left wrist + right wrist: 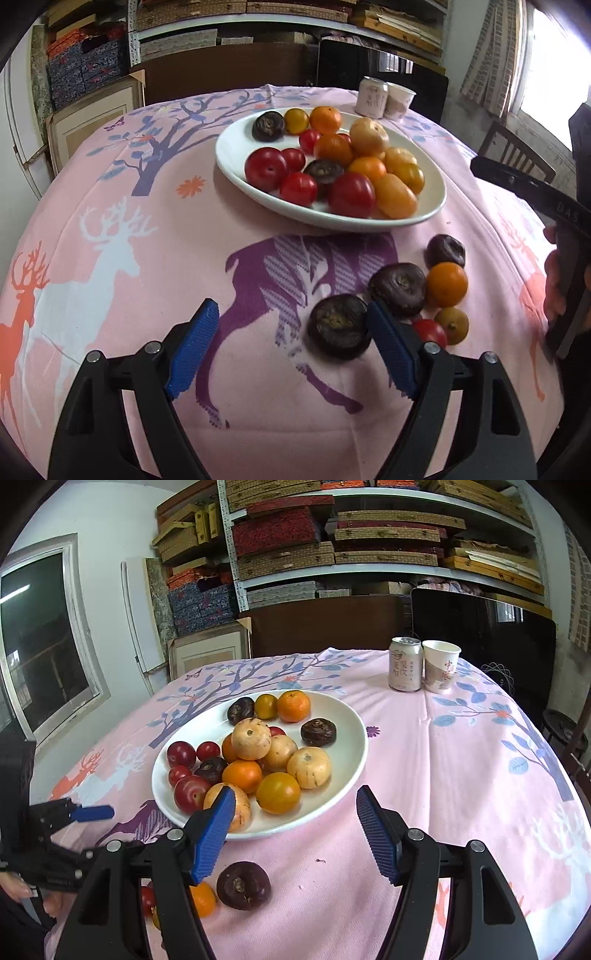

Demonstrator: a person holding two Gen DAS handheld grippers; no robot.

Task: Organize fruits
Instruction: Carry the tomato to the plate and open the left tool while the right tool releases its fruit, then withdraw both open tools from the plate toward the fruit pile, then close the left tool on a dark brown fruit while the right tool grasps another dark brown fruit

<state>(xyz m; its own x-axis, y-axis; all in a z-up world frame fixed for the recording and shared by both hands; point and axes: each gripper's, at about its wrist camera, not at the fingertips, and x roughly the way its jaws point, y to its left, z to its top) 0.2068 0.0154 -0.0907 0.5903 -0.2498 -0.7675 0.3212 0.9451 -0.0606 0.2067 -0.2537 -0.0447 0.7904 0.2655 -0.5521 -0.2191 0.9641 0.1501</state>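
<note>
A white plate (236,147) (343,731) on the pink deer-print cloth holds several red, orange, yellow, tan and dark purple fruits. Loose fruits lie on the cloth in front of it: a dark purple fruit (340,326) just inside my left gripper's right finger, another dark purple one (397,288), a third (445,251), an orange (447,284) and a red fruit (430,330). My left gripper (291,314) is open low over the cloth. My right gripper (295,797) is open and empty above the plate's near rim. A dark purple fruit (243,885) lies below it.
A drink can (405,664) and a paper cup (440,666) stand at the table's far side. A dark wooden chair (517,155) is beyond the right edge. Shelves of boxes fill the back wall. A hand (554,280) grips the other tool at right.
</note>
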